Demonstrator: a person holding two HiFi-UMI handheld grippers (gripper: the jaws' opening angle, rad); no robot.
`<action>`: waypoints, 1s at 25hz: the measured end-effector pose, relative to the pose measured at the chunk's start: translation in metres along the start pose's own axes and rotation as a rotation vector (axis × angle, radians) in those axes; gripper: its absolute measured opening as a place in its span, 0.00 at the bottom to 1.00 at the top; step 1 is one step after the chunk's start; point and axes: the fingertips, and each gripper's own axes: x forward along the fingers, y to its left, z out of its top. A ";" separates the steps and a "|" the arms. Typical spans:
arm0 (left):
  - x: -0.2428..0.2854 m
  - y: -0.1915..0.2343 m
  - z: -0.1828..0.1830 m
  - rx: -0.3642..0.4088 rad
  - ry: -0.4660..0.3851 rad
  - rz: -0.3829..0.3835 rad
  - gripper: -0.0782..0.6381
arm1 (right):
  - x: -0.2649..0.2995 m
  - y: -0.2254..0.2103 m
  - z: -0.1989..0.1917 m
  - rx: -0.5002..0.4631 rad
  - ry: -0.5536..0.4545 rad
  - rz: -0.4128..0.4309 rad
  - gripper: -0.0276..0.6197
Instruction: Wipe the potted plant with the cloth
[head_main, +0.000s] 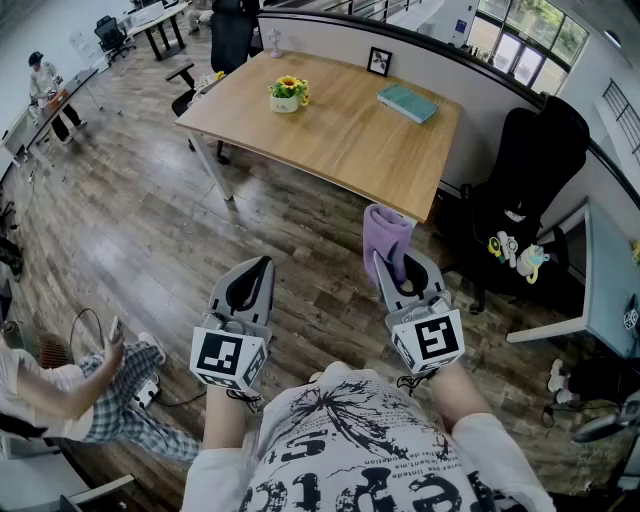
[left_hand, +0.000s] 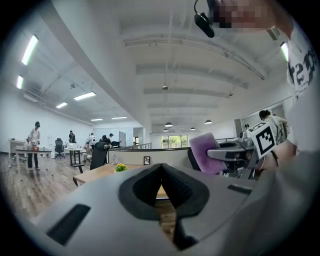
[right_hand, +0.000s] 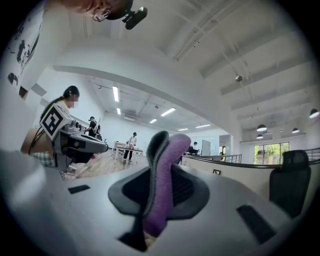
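One large rectangular light-wood table (head_main: 340, 140) occupied the upper centre of the head view. A black high-backed office chair (head_main: 530, 170) stood at its right end, at the frame's right side. The left gripper (head_main: 258, 268), at lower centre-left, had its jaws pressed together with nothing between them, as its own view confirmed (left_hand: 161, 170). The right gripper (head_main: 398, 272), at lower centre-right, pinched a purple fuzzy cloth (head_main: 386, 236), which stood up out of the jaws (right_hand: 162, 185). Both grippers were over the wood floor, well apart from the table. The small potted plant with a yellow flower in a pale pot (head_main: 288, 94) stood on the table's far left part. A flat teal book (head_main: 407, 102) lay toward the far right part. A small black picture frame (head_main: 379, 61) stood at the table's far edge.
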 end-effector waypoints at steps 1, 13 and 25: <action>0.000 0.002 -0.001 -0.001 0.000 0.000 0.11 | 0.001 0.001 -0.001 0.000 0.001 -0.001 0.14; -0.003 0.031 -0.011 -0.013 -0.005 -0.010 0.11 | 0.025 0.016 -0.004 0.005 0.005 -0.028 0.15; 0.014 0.106 -0.038 -0.037 0.032 0.056 0.11 | 0.106 0.027 -0.038 0.036 0.062 0.029 0.15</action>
